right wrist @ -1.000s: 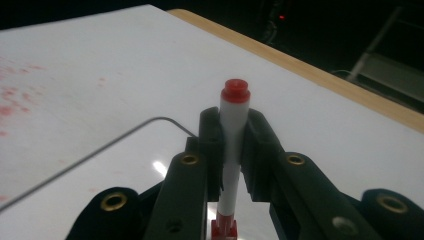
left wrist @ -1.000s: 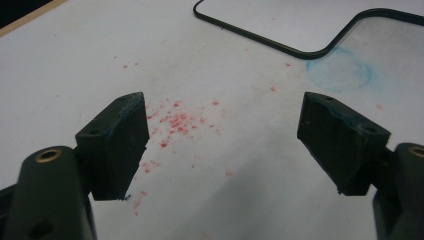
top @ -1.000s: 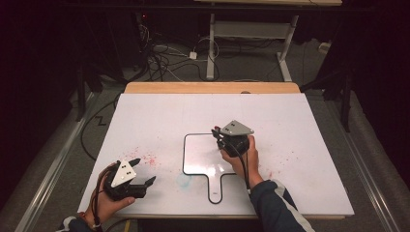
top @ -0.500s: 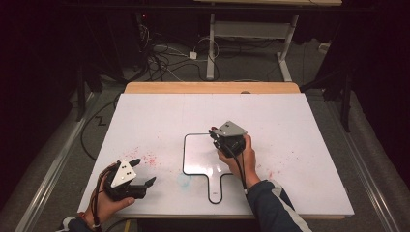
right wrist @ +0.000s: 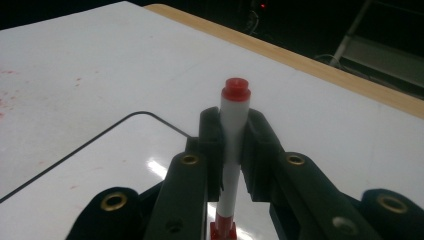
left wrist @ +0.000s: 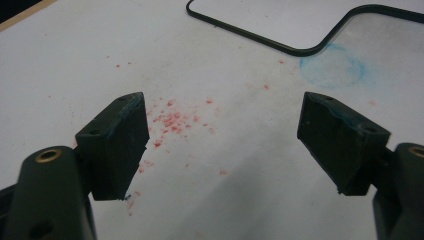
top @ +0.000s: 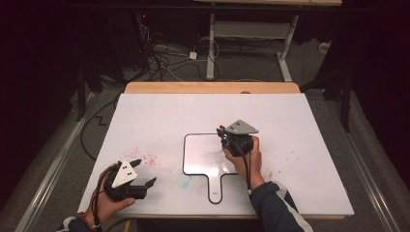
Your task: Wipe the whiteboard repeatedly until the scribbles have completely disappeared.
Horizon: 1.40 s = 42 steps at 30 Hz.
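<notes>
Red-capped marker [right wrist: 231, 145] between right gripper [right wrist: 232, 130] fingers [right wrist: 210, 145]

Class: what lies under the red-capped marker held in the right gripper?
The small whiteboard lies beneath the marker, gripped by the right gripper. The marker's lower tip is hidden.

Bright tabletop — dark, murky surroundings
</notes>
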Motion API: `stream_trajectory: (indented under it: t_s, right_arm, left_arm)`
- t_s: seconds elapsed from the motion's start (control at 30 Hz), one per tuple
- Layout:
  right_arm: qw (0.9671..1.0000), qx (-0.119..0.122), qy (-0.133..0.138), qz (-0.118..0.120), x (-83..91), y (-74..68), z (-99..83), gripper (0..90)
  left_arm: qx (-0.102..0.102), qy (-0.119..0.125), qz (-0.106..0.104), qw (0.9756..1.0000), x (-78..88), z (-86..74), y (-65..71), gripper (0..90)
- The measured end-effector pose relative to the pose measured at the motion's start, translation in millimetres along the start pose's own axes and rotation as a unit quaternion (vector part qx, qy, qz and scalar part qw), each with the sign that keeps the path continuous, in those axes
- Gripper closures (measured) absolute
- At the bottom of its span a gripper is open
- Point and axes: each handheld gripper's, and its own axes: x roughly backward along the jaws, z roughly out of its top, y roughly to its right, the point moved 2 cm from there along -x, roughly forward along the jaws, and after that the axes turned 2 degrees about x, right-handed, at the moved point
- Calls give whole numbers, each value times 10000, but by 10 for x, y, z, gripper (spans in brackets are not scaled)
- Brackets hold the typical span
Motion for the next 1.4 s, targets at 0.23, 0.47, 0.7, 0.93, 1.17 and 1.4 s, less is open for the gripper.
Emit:
stream_trajectory:
  t_s: [0.23,0.47,0.7,0.93,1.17,1.4]
  right_arm:
    - [9982,-76,290,526,-68,-192,13,812]
    - [9915,-4,359,1253,-164,-623,107,813]
    - [9955,240,291,874,-226,-471,133,813]
    - [9989,-21,245,410,-343,-110,138,813]
    - [9997,-107,96,186,-318,-52,157,812]
    - [9986,-199,401,283,83,42,201,812]
  left_arm:
    - [-49,-42,-14,10000,-33,15,17,199]
    - [-27,-44,-39,10000,-22,-3,5,199]
    - [-31,-15,-24,10000,-6,2,18,198]
    - [-14,-51,-49,10000,-24,-3,6,199]
    - [-43,-46,-36,10000,-14,-4,10,198]
    - [-109,-68,39,9999,-14,1,17,197]
